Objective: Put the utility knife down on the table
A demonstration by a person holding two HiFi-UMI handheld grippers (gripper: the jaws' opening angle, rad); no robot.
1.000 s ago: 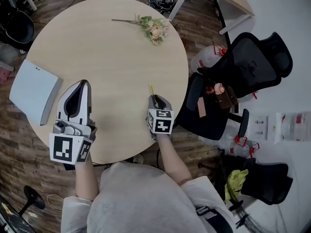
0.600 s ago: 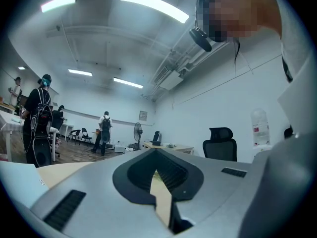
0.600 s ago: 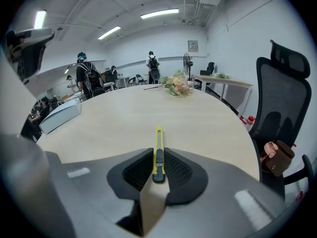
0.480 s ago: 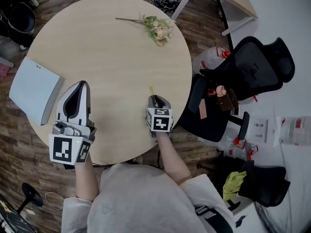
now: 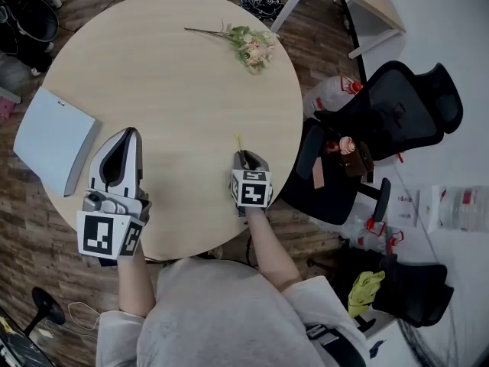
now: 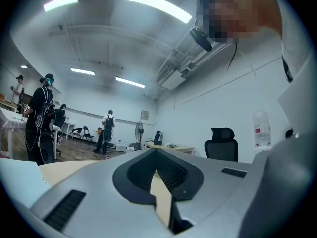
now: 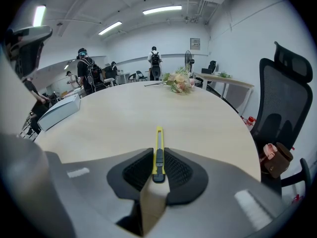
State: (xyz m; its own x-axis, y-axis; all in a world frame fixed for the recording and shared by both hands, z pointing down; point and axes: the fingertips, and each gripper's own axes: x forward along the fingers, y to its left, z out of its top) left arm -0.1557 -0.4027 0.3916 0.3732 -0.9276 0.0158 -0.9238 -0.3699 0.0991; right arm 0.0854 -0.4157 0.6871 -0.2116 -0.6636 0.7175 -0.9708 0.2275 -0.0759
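The white flat box (image 5: pixel 53 140) is lying at the left edge of the round wooden table (image 5: pixel 176 82), part of it overhanging the rim.

Just right of the box, the left gripper (image 5: pixel 131 131) is sitting low over the near-left part of the table, pointing away from the person. Its own view is showing the jaws brought together at the tips (image 6: pixel 156 151) with nothing between them. Only a thin sliver of tabletop is showing through further back. Whether its body is resting on the surface cannot be told.

In the middle, the tabletop is showing bare wood.

Toward the right rim, the right gripper (image 5: pixel 244 156) is also pointing away from the person. Its jaws are closed on the utility knife (image 7: pixel 159 142), clamping the black slider end between the ribbed pads. The yellow body is sticking out ahead of the tips, low over the table and aimed toward the far side. From the head view only the yellow front end (image 5: pixel 238 140) is showing beyond the gripper. Whether the knife is touching the table cannot be told.

At the far side, well apart from both grippers, a bunch of flowers (image 5: pixel 248 44) is lying flat, stems pointing left.

Right of the table, a black office chair (image 5: pixel 382 113) is standing close to the rim.
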